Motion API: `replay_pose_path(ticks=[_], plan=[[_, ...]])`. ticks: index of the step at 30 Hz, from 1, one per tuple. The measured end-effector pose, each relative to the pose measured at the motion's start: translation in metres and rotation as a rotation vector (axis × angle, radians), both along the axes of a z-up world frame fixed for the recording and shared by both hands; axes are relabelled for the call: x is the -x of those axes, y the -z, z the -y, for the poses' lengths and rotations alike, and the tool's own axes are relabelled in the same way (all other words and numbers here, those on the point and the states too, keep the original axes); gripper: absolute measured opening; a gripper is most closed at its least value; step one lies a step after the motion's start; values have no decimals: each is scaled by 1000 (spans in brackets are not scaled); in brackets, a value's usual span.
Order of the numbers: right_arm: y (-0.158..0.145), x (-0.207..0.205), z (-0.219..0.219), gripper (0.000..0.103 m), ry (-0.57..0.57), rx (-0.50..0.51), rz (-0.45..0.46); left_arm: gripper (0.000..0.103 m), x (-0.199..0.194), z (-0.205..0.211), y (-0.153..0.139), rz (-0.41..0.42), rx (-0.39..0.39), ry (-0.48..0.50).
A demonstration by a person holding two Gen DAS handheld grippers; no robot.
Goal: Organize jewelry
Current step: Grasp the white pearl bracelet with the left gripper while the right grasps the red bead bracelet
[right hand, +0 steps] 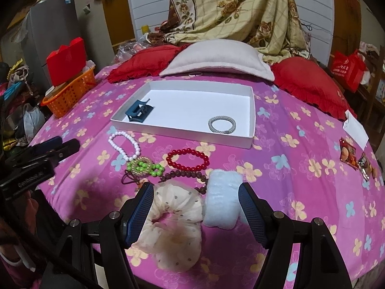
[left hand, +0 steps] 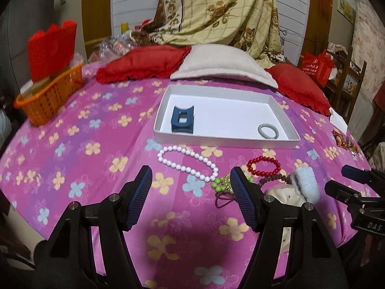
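A white tray (left hand: 223, 142) on the pink flowered bedspread holds a blue hair claw (left hand: 182, 120) and a grey hair tie (left hand: 268, 131). In front of it lie a white bead bracelet (left hand: 187, 161), a green bead piece (left hand: 220, 184), a red bead bracelet (right hand: 187, 160) and a brown bead string (right hand: 182, 175). My left gripper (left hand: 192, 192) hovers open over bare cloth near the white beads. My right gripper (right hand: 196, 207) is open, and a cream dotted scrunchie (right hand: 173, 219) and a pale blue fluffy scrunchie (right hand: 222, 200) lie in the gap between its pads.
An orange basket (left hand: 48, 101) with a red box stands at the far left. Red cushions (left hand: 144, 62) and a white pillow (left hand: 223, 65) lie behind the tray. Snack packets (right hand: 349, 155) and a white paper (right hand: 356, 127) lie at the right edge of the bed.
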State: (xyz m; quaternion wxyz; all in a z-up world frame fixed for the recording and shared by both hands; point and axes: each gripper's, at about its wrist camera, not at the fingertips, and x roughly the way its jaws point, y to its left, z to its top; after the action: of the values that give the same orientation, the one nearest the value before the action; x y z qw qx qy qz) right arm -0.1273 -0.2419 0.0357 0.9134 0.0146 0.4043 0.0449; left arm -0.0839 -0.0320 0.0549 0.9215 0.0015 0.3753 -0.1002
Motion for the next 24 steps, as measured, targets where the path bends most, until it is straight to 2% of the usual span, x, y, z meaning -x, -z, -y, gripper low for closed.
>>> replay_pose_path(ticks=[5,12,14,16,20,24], plan=[[11,-18,6,70,-25,-7,-1,67,-13,-19,19,-102,68,1],[30,-64,0,68,-88,37,-12,67,-41,-35,41,-183,118,-45],[34,-74,-1,59,-103,45,-19,67,-55,-38,46,-202,118,-68],[41,-88,-1,55,-113,55,-36,67,-70,-38,51,-213,114,-84],[53,-107,1,49,-126,66,-76,67,-97,-37,58,-221,89,-104],[65,-117,-3,48,-169,102,-109,67,-119,-31,69,-236,39,-100]])
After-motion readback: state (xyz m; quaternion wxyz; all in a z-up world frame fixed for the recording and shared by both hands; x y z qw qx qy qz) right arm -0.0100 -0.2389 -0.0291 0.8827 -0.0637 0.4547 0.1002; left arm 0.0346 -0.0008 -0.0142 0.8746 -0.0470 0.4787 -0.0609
